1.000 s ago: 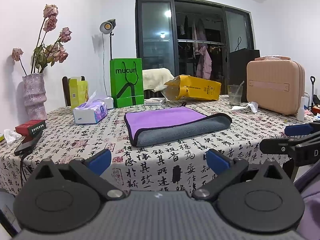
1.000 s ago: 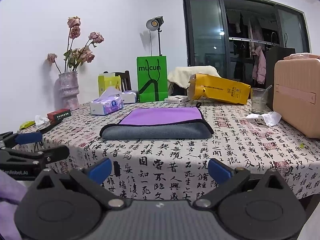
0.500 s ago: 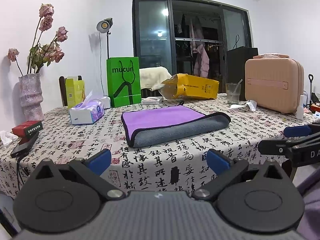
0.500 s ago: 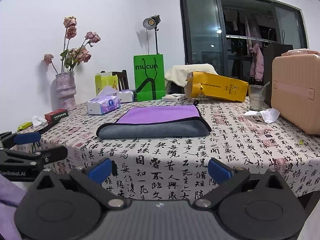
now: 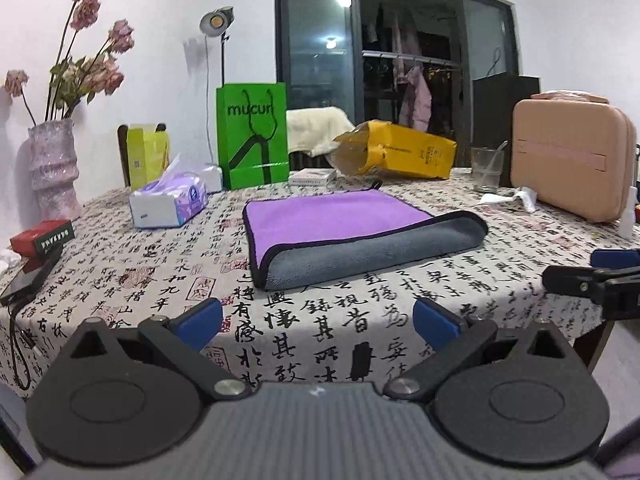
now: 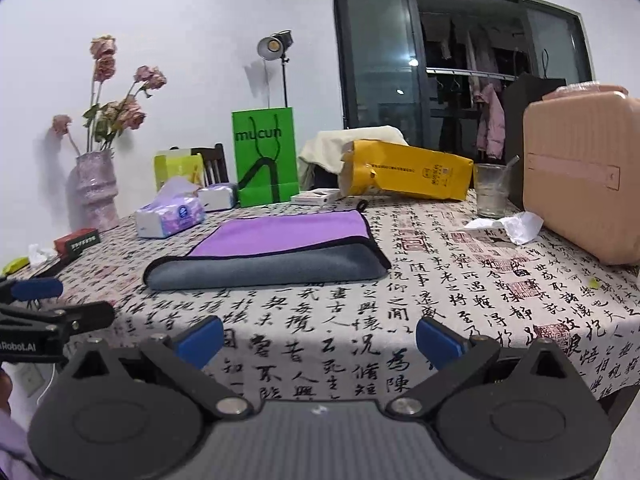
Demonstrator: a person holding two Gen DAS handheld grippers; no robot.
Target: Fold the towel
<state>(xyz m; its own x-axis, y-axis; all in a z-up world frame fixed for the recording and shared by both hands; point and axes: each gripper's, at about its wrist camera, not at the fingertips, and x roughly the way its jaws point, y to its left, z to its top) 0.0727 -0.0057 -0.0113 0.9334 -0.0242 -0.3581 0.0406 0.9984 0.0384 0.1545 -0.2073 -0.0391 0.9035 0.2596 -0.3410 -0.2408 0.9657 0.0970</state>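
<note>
A purple and grey towel (image 5: 352, 232) lies folded on the table, purple side up with the grey fold facing me; it also shows in the right wrist view (image 6: 276, 248). My left gripper (image 5: 318, 322) is open and empty, held before the table's front edge, short of the towel. My right gripper (image 6: 320, 338) is open and empty, also before the front edge. Each gripper shows at the side of the other's view: the right one (image 5: 592, 276), the left one (image 6: 52, 304).
The table (image 5: 320, 320) has a calligraphy-print cloth. On it stand a tissue box (image 5: 168, 204), green bag (image 5: 252, 136), yellow package (image 5: 396, 152), glass (image 5: 486, 170), pink case (image 5: 572, 164), vase (image 5: 54, 168), red box (image 5: 42, 236) and phone (image 5: 28, 280).
Both grippers have risen and tilted a little, so the table appears lower and closer in both views. The towel has not moved. Both grippers stay open.
</note>
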